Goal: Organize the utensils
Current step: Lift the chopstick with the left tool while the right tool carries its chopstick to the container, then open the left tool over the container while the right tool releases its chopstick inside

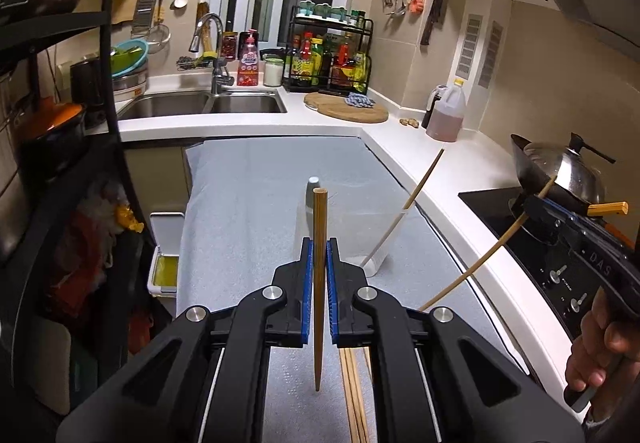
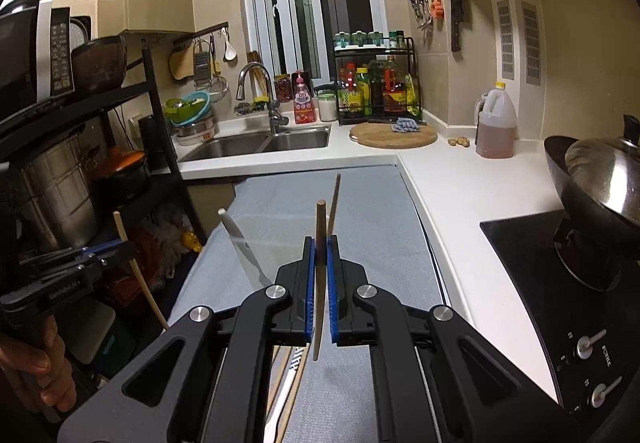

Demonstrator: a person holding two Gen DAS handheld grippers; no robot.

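We see the left gripper (image 1: 319,263) clamped on 1 upright wooden chopstick (image 1: 320,239), the right gripper (image 2: 320,263) clamped on another chopstick (image 2: 320,275), both above the grey mat (image 1: 248,211); more chopsticks (image 1: 354,395) lie on it below.

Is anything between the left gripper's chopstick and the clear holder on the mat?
Nothing visible: bare mat lies between the chopstick and the clear holder; the other chopstick hangs off to its right.
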